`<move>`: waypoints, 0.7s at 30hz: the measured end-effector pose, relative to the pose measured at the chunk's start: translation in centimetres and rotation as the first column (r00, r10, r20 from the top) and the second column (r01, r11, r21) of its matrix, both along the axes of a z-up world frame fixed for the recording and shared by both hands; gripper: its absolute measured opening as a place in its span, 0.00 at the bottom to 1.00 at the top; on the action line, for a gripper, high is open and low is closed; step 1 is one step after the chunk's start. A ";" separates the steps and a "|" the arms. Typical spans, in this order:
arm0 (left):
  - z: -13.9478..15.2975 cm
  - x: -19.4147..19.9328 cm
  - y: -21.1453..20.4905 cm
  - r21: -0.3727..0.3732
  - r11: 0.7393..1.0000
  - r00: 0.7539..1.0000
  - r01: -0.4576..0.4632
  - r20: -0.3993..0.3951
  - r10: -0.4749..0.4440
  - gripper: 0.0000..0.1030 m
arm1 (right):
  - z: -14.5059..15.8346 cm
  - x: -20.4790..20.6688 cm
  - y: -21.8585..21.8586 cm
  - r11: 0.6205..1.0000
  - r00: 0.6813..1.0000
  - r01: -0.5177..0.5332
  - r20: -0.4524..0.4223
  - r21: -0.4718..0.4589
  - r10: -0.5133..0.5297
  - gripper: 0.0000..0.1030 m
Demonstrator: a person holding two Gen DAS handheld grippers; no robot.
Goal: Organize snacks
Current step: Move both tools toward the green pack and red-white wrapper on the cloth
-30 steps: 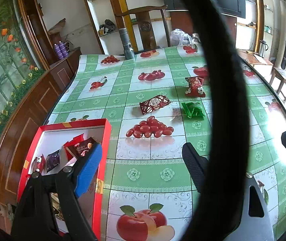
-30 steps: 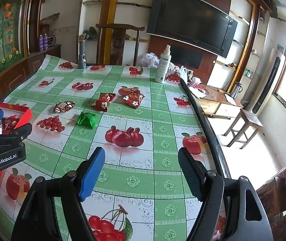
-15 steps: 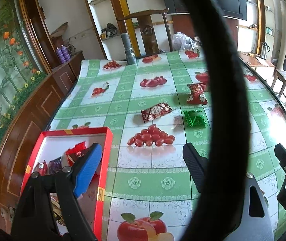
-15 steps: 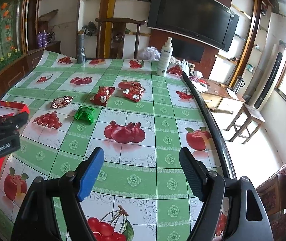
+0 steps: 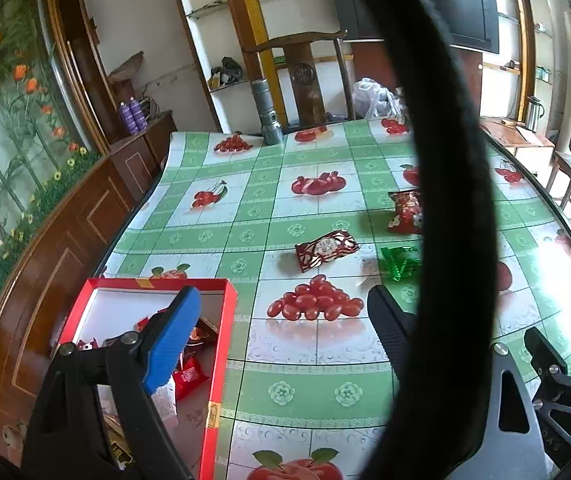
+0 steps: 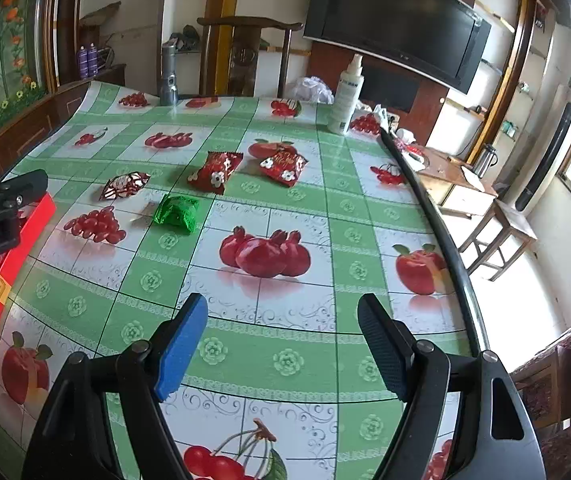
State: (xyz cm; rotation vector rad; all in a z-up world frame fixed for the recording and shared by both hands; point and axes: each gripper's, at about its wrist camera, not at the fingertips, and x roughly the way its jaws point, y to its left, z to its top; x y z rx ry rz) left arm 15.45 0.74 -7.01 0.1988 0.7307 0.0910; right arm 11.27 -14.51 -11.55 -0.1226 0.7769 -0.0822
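Observation:
An open red box (image 5: 226,320) with several snack packets (image 5: 189,376) in it sits at the table's left edge. My left gripper (image 5: 281,312) hovers over the box's right wall; its jaws are opening and nothing is between them. Out on the tablecloth lie a dark red and white packet (image 5: 326,249), a green packet (image 6: 177,213) and two red packets (image 6: 215,170) (image 6: 283,166). My right gripper (image 6: 283,308) is open and empty above the cloth, short of the green packet. The left gripper (image 6: 1,208) shows at the left edge of the right wrist view.
A thick black cable (image 5: 445,200) arcs across the left wrist view and hides part of the packets. A white spray bottle (image 6: 345,96) and a grey metal cylinder (image 6: 168,76) stand at the far end. The table's dark rim (image 6: 445,240) runs along the right, with a stool (image 6: 501,232) beyond.
The right gripper has come down and forward a little, so the packets look nearer. The left gripper has stayed over the box and its jaws stand slightly wider.

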 end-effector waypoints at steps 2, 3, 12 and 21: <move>-0.1 0.2 0.5 -0.007 1.000 1.000 -0.009 -0.004 0.009 0.83 | -0.1 0.2 0.1 1.000 1.000 -0.004 -0.007 0.008 0.004 0.75; -0.2 0.3 0.6 -0.009 1.000 1.000 -0.013 -0.006 0.013 0.83 | -0.2 0.2 0.1 1.000 1.000 -0.005 -0.010 0.012 0.005 0.75; -0.4 0.9 1.6 -0.028 0.999 1.000 -0.020 -0.012 0.019 0.84 | -0.6 0.9 0.3 0.998 0.999 -0.026 -0.025 0.059 0.027 0.75; -2.3 3.4 4.1 -0.123 0.991 0.992 -0.049 -0.125 0.033 0.86 | -0.4 4.5 -2.5 0.952 0.998 -0.054 0.002 0.301 0.056 0.75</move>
